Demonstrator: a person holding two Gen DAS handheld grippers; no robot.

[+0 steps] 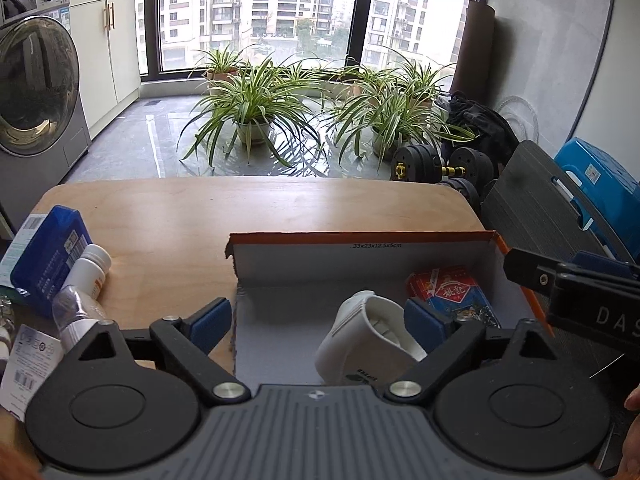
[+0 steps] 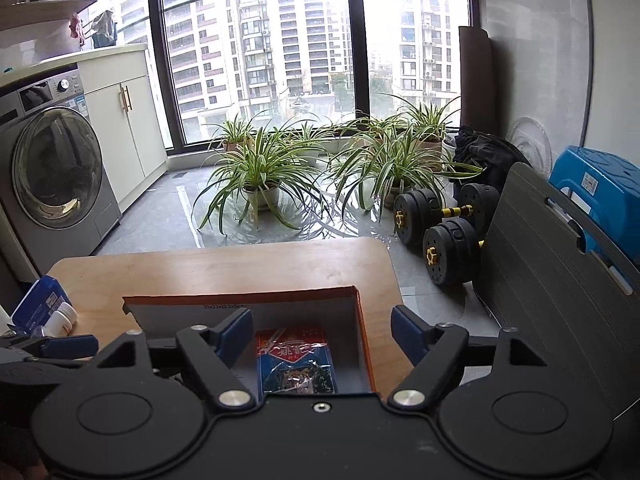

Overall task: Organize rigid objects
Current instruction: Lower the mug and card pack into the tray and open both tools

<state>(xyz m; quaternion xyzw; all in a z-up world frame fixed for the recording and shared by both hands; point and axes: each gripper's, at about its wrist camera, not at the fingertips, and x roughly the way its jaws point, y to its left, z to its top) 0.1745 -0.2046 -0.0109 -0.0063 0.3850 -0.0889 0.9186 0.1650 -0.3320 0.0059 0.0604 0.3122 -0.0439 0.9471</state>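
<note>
Both grippers stood wide open and held nothing. The left gripper (image 1: 318,316) hung over the box (image 1: 360,240), above a white cup (image 1: 368,336) lying inside beside a card pack (image 1: 452,292). The right gripper (image 2: 322,330) hovered above that pack.

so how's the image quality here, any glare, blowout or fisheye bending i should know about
Left wrist view: the window is bright and washed out, the table edge bows from fisheye distortion, and the floor shows a glare streak. Right wrist view: the same backlight, the window frame curves, and the box interior sits in shade but the packet stays legible.
</note>
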